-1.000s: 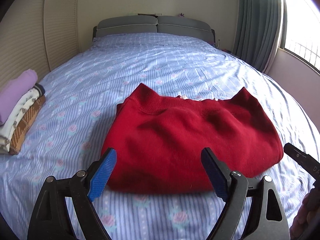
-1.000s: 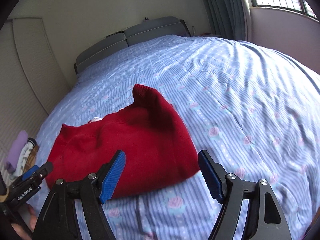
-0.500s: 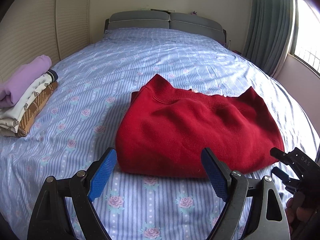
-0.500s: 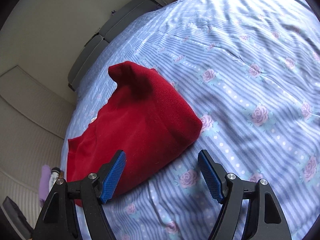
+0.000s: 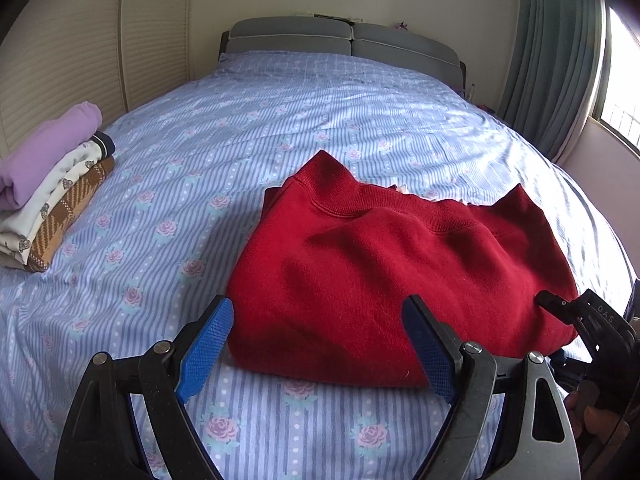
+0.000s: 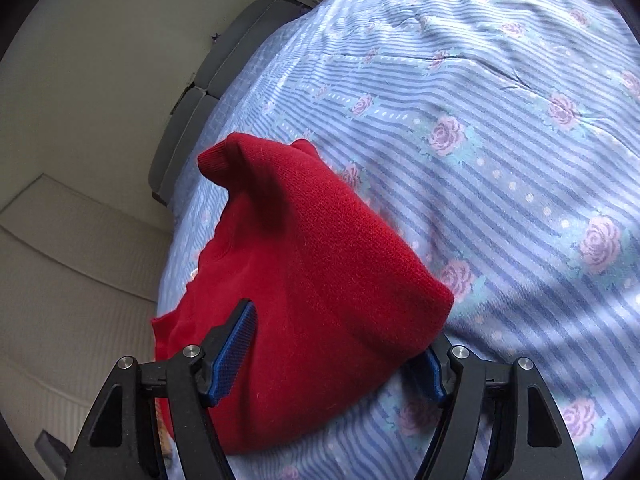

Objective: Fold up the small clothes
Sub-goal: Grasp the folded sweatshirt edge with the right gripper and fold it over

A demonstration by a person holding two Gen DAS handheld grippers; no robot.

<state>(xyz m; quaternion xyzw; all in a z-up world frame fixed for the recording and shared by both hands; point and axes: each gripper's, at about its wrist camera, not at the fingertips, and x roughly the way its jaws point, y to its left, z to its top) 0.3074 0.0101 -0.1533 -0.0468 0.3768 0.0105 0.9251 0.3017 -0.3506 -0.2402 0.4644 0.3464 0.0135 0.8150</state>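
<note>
A folded red sweater lies on the blue flowered bedsheet. My left gripper is open, just above the sweater's near left edge, touching nothing. My right gripper is open and straddles the sweater's near right corner: one blue pad lies on top of the cloth, the other is half hidden under the edge. The right gripper also shows in the left wrist view at the sweater's right corner.
A stack of folded clothes, purple on top, sits at the bed's left edge. A grey headboard is at the far end, a louvred wardrobe on the left, curtains and a window on the right.
My right gripper has moved forward and down so its jaws now reach around the sweater's corner. My left gripper has drawn slightly closer to the sweater's near edge.
</note>
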